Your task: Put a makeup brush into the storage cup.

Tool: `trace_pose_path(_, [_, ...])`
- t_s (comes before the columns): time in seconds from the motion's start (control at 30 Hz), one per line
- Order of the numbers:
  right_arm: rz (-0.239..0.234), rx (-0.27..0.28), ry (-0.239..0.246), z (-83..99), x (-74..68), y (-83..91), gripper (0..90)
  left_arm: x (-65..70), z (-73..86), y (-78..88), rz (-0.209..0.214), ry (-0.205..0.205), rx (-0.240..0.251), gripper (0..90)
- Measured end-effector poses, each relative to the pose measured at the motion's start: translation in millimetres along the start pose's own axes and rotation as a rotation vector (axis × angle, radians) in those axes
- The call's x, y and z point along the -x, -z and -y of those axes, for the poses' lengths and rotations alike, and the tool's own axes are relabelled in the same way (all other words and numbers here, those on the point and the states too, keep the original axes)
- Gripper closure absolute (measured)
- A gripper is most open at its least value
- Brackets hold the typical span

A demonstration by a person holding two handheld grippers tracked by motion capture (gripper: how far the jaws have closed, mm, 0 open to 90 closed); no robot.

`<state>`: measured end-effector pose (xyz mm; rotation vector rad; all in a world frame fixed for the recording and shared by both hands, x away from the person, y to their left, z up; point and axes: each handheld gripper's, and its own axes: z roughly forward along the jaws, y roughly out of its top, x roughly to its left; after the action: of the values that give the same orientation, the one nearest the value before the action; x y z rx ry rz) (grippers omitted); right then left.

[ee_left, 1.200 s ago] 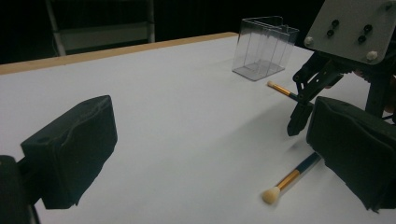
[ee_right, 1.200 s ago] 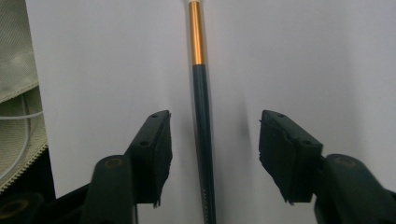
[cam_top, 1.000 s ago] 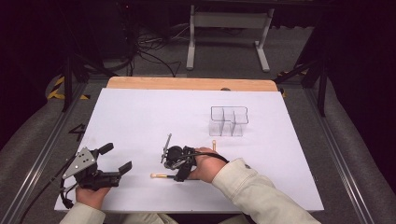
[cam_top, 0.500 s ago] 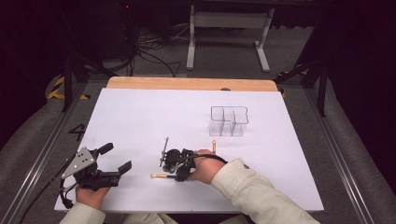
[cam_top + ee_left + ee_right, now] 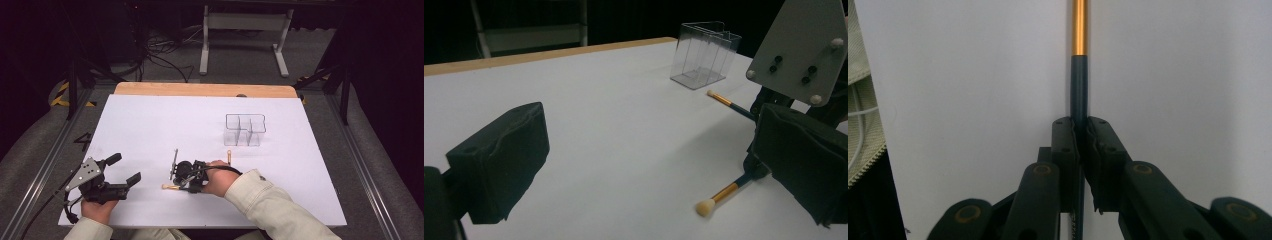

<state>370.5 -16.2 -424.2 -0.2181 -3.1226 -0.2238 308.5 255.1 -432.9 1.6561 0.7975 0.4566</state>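
We record a white surface point(image 5: 150, 130) with a wooden strip along its far edge. On it, right of centre toward the far side, stands a clear plastic organiser point(image 5: 245, 129) divided into compartments, upright. Just in front of it lies a second brush point(image 5: 229, 156), gold-ferruled, pointing toward the organiser but apart from it; in the left gripper view the same brush point(image 5: 725, 101) reaches out from behind the other gripper's grey plate. The right gripper point(image 5: 186, 181) sits low at the near middle of the surface, its fingers clenched on the dark handle of a makeup brush point(image 5: 170, 187); in the right gripper view the handle point(image 5: 1079, 85) runs straight out between the closed fingers into a gold ferrule. The brush's pale tip point(image 5: 705, 206) rests on the surface. The left gripper point(image 5: 124, 170) is held at the near left, well apart from the brushes, fingers released and wide, grasping nothing.
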Motion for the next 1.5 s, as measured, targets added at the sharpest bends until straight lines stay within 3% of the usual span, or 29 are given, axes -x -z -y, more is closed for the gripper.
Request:
trace_pose_path(0.47, [-0.009,-0.003,-0.011,0.0,-0.2,3.9,83.5,-0.4,-0.1,0.6,-0.008,-0.001,-0.003,2.5])
trace_pose_path(0.93, [0.013,0.095,-0.018,5.3,-0.1,37.3,83.5,-0.5,0.3,0.6,-0.012,0.000,0.002,2.5])
trace_pose_path(1.27, [0.034,0.188,-0.036,14.2,1.1,66.0,83.5,-1.1,0.5,0.3,-0.015,-0.004,-0.005,2.5])
trace_pose_path(1.5, [0.069,0.284,-0.038,23.7,1.4,87.0,83.5,-1.1,0.7,-0.3,-0.017,-0.001,-0.006,2.5])
